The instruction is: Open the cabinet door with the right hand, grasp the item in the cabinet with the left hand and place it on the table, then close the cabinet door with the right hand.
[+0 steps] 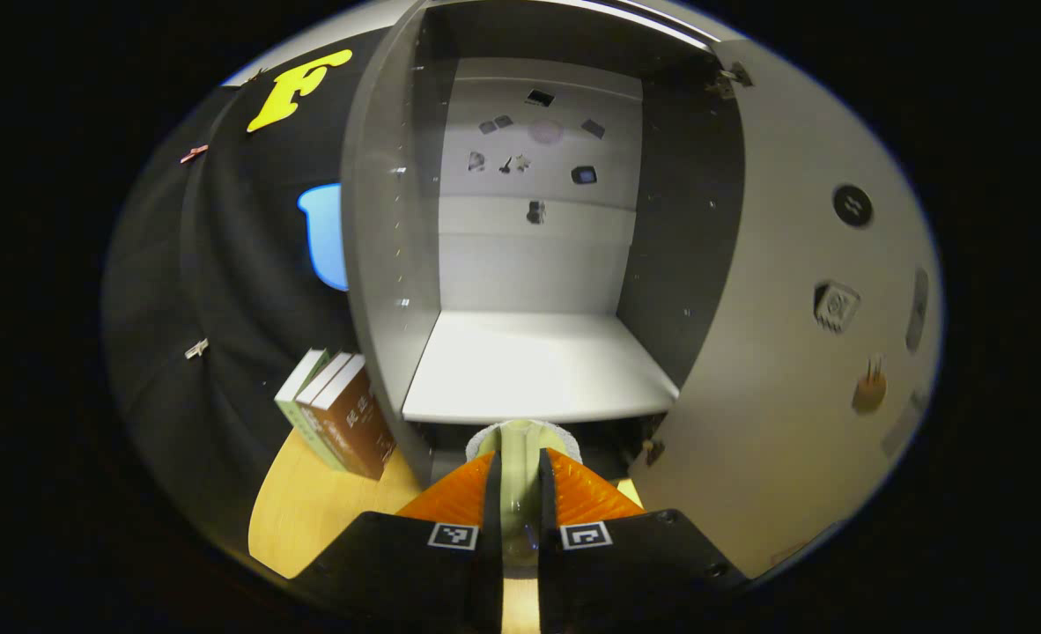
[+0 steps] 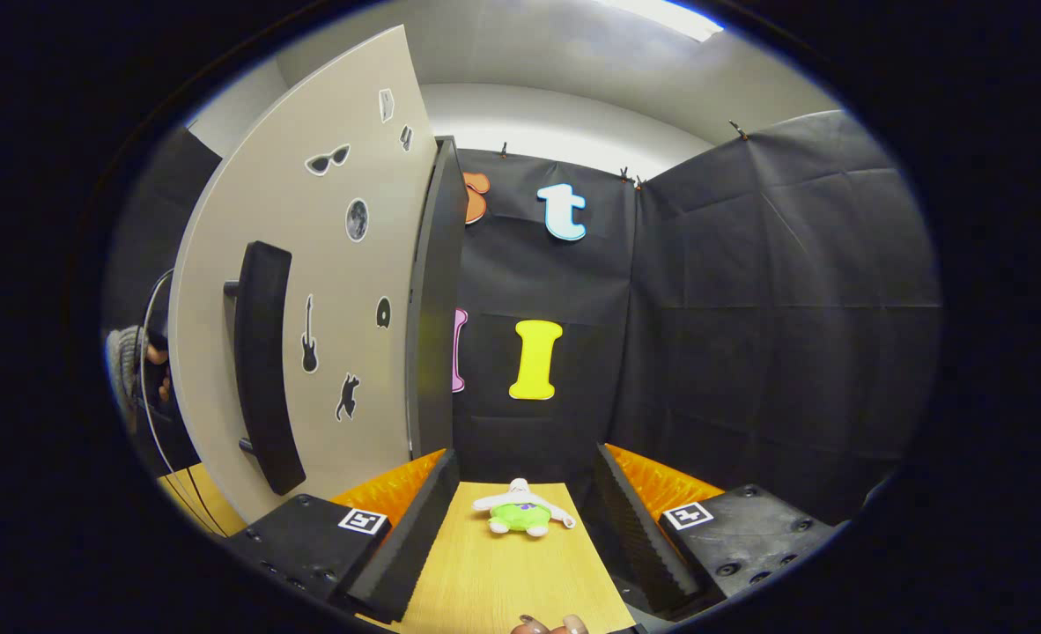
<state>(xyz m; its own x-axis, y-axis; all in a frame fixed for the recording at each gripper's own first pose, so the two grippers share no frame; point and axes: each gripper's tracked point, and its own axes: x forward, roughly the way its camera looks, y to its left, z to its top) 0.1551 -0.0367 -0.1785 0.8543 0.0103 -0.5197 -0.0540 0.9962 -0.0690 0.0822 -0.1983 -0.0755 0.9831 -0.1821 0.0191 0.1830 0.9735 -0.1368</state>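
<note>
The cabinet [image 1: 529, 264] stands open ahead of the left gripper [image 1: 520, 493], its shelf [image 1: 534, 365] bare above the fingertips. The door [image 2: 309, 291] is swung wide, its handle [image 2: 261, 365] left of the right gripper [image 2: 520, 519], whose fingers are spread and hold nothing. The left fingers clamp a pale cup [image 1: 520, 453] between them, pointing level at the cabinet. The item appears removed; next, lower it onto the table [image 1: 309, 511], then release.
</note>
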